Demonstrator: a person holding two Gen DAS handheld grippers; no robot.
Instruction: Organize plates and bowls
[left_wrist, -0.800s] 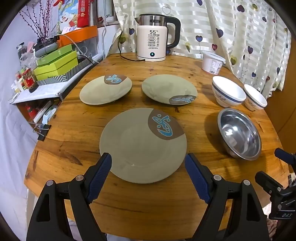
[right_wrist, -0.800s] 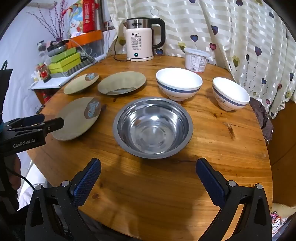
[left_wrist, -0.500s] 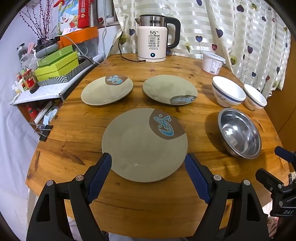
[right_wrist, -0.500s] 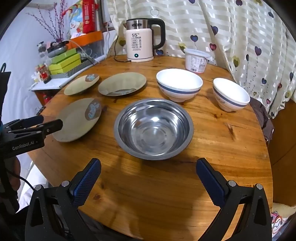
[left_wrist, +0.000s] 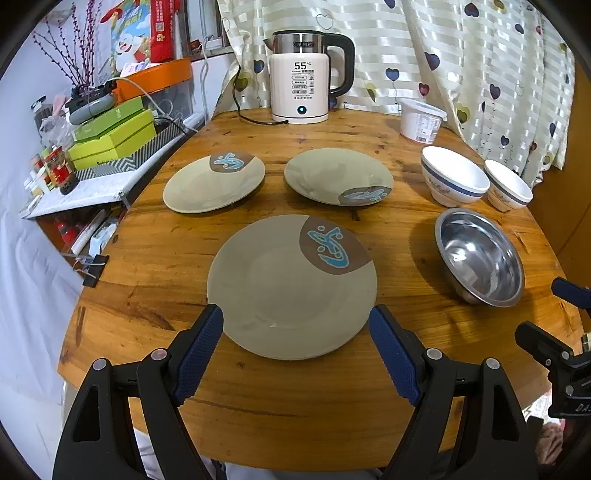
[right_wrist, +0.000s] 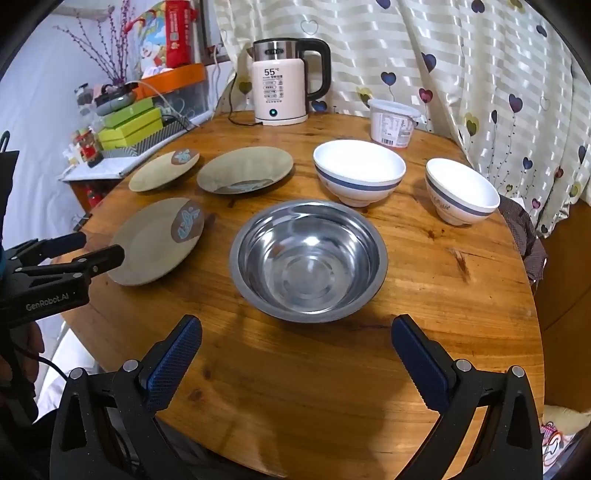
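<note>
Three beige plates with a blue-on-brown motif lie on the round wooden table (left_wrist: 406, 406): a large plate (left_wrist: 288, 288) near the front, and two smaller plates, one at the back left (left_wrist: 212, 184) and one at the back middle (left_wrist: 336, 175). My left gripper (left_wrist: 295, 321) stands open above the large plate's near rim, touching nothing. A steel bowl (right_wrist: 308, 260) sits just ahead of my open right gripper (right_wrist: 295, 332). Behind it stand two white bowls with a blue band, the bigger bowl (right_wrist: 358, 171) left of the smaller bowl (right_wrist: 461, 190).
A white electric kettle (left_wrist: 301, 88) and a white lidded tub (left_wrist: 421, 120) stand at the table's back edge before a heart-patterned curtain (left_wrist: 480, 66). A cluttered shelf with green boxes (left_wrist: 114, 133) borders the table on the left. Bare wood lies near the front edge.
Both views have shifted only slightly; the large plate sits a touch further right and nearer in the left wrist view. Both grippers stay open and nothing on the table has moved.
</note>
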